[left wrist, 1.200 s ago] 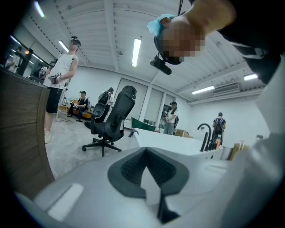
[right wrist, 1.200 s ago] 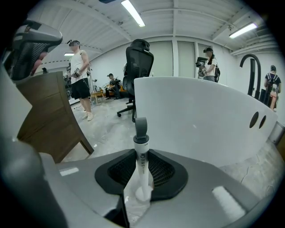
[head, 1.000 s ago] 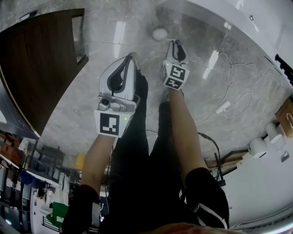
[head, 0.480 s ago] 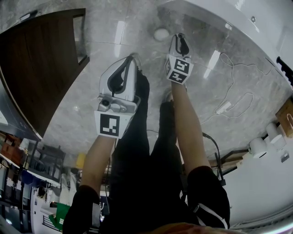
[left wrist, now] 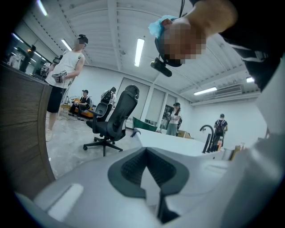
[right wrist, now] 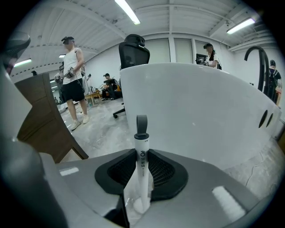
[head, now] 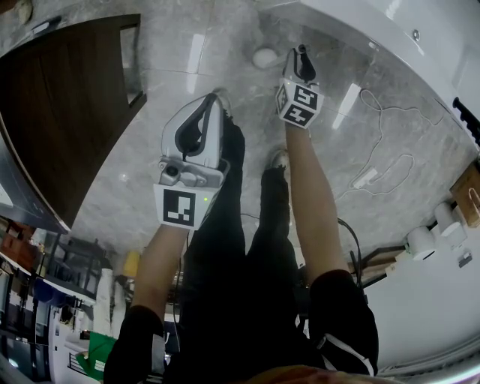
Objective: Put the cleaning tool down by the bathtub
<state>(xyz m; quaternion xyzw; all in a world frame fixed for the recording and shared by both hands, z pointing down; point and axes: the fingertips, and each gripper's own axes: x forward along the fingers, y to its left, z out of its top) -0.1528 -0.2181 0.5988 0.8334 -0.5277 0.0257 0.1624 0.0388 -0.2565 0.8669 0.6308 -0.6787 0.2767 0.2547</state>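
My right gripper [head: 301,54] is stretched out low over the grey stone floor, close to the white bathtub [head: 352,22]. It is shut on the cleaning tool [right wrist: 141,147], a slim white handle with a grey loop that stands out between the dark pads. The tub's curved wall [right wrist: 196,102] fills the right gripper view just ahead. The tool's far end is hidden. My left gripper [head: 217,96] hangs further back over the floor, shut, with nothing between its pads [left wrist: 133,167].
A small white round object [head: 263,57] lies on the floor by the tub, left of my right gripper. A dark wooden cabinet [head: 60,112] stands at left. A white cable with an adapter [head: 367,175] trails at right. An office chair [left wrist: 113,120] and several people stand beyond.
My right gripper has moved forward toward the bathtub with the tool still in it. The left gripper has stayed put.
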